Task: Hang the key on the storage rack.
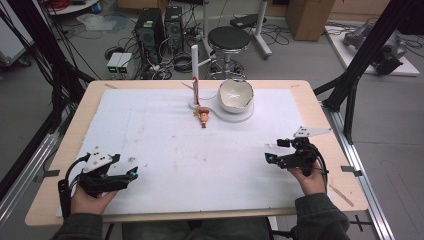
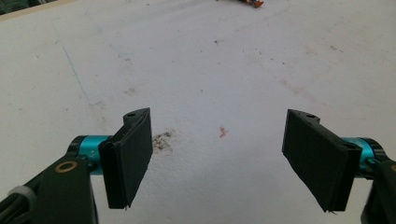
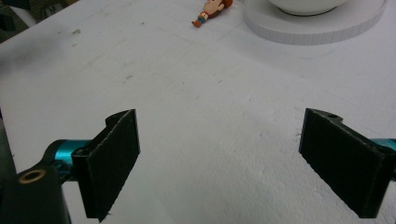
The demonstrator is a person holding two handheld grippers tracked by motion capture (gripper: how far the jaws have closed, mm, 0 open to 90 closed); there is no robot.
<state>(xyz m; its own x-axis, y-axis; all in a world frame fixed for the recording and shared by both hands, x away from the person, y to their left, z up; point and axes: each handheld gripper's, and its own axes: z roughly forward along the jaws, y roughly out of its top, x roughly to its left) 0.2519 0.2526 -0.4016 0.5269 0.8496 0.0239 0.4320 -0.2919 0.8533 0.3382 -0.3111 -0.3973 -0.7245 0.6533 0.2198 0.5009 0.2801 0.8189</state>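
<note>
No readable text, label or number anywhere.

The high view looked forward and down from above the person's side, taking in the whole table (image 1: 60, 150) and the floor beyond. Each gripper view sat low and close over the white sheet (image 2: 196, 70), looking out between its own jaws. The right gripper view and the high view shared the small toy figure (image 3: 211, 10) and the white bowl (image 1: 235, 95).
</note>
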